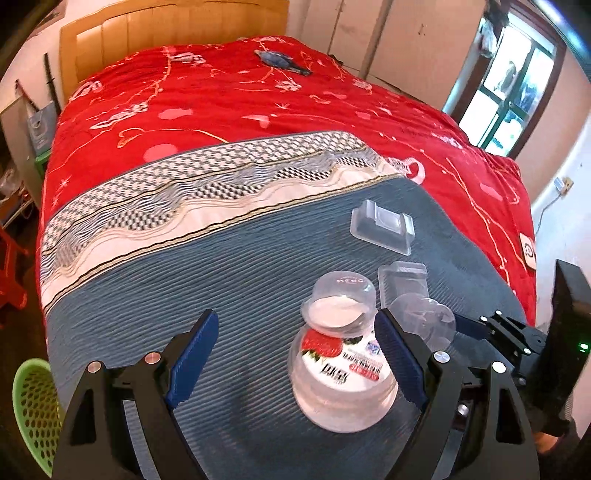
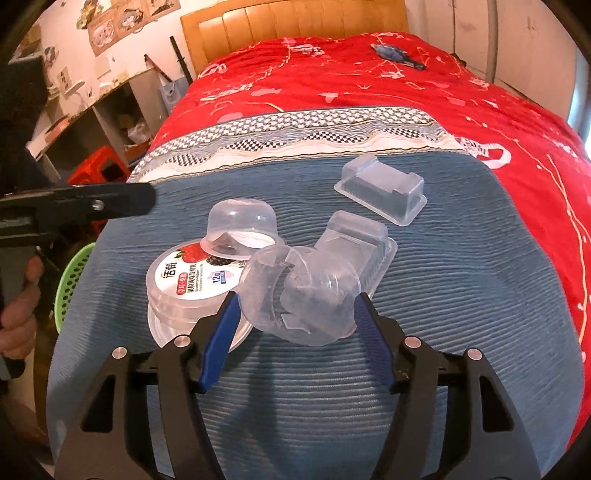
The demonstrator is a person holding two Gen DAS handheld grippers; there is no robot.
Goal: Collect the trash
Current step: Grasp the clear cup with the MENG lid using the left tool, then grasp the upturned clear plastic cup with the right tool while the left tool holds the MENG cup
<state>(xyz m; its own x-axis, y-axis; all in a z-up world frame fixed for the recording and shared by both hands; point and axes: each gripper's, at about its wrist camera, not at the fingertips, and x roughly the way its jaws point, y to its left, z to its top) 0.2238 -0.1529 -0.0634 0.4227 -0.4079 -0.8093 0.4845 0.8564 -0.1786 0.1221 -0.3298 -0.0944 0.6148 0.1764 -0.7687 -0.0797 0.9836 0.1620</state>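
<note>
Left wrist view: left gripper (image 1: pixel 295 360) spread wide over the blue blanket (image 1: pixel 221 295), fingers released, nothing between the pads. One yogurt tub (image 1: pixel 343 384) with a strawberry label lies just beside the right-hand finger, apart from the left-hand one. One small clear cup (image 1: pixel 341 306) sits tipped on its top. Two clear rectangular trays: far tray (image 1: pixel 382 227) alone up the blanket, near tray (image 1: pixel 402 282) beside the cup. One crumpled clear cup (image 1: pixel 424 319) partly hidden behind the finger. Right gripper (image 1: pixel 476 326) enters from the right edge. Green perforated basket (image 1: pixel 33 413) at lower left, off the bed's side. Red quilt (image 1: pixel 258 103) covers the rest of the bed; one dark blue item (image 1: pixel 282 62) lies near the wooden headboard (image 1: pixel 173 29). Right wrist view: right gripper (image 2: pixel 297 314) open, its blue pads either side of the crumpled clear cup (image 2: pixel 299 291); contact hard to judge, not clenched. Yogurt tub (image 2: pixel 192 288) to the left, small clear cup (image 2: pixel 240 229) on it. Near tray (image 2: pixel 354 243) behind the crumpled one, far tray (image 2: pixel 380 192) well apart. Basket (image 2: pixel 70 280) shows at the left, partly blocked by the left gripper (image 2: pixel 110 201) and a hand (image 2: pixel 18 317).
</note>
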